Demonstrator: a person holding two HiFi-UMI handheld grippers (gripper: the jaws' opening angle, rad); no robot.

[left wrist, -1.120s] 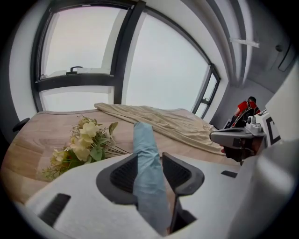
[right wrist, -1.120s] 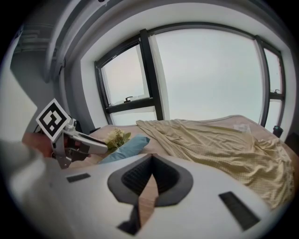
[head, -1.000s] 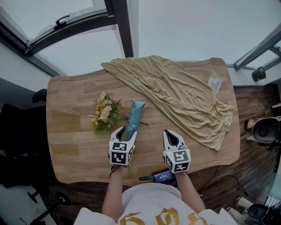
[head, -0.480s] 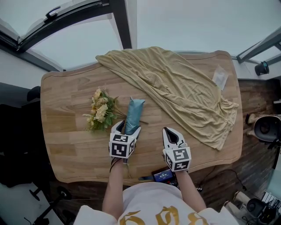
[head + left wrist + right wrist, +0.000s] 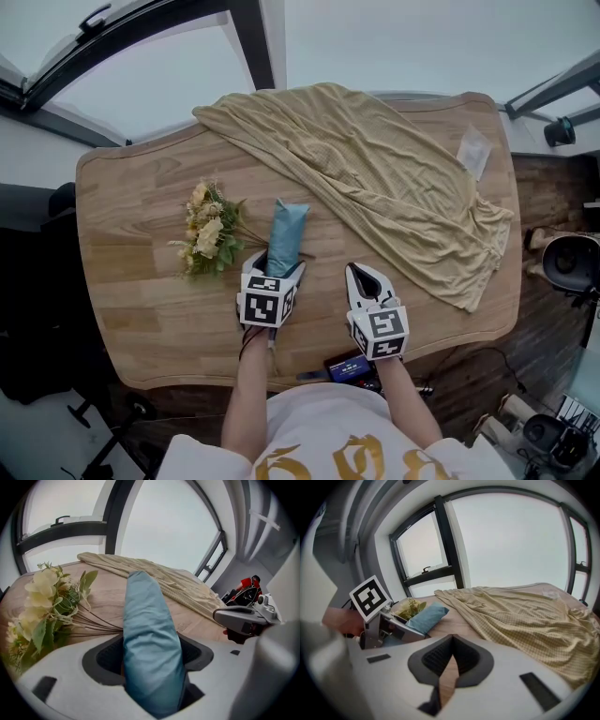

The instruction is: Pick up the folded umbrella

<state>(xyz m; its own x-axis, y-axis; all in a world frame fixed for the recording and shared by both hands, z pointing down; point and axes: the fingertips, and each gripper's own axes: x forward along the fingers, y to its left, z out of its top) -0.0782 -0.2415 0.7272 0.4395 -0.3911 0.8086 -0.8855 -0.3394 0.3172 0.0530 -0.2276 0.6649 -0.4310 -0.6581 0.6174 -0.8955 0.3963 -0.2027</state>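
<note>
1. The folded umbrella [image 5: 285, 234], in a blue sleeve, lies on the wooden table [image 5: 131, 291]. Its near end is between the jaws of the left gripper [image 5: 272, 274].
2. These jaws have just been opening; they stand apart and do not press the umbrella.
3. The right gripper [image 5: 365, 279] is beside it over bare wood, with jaws together and empty.
4. A bunch of flowers [image 5: 208, 242] lies to the left, and its stems reach the umbrella.
5. A beige cloth [image 5: 375, 178] is spread to the right, with its edge near the umbrella's far end.

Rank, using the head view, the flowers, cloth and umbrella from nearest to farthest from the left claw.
1. Umbrella, inside the left claw, whose jaws have just been opening.
2. Flowers, to its left.
3. Cloth, beyond, to the right.
</note>
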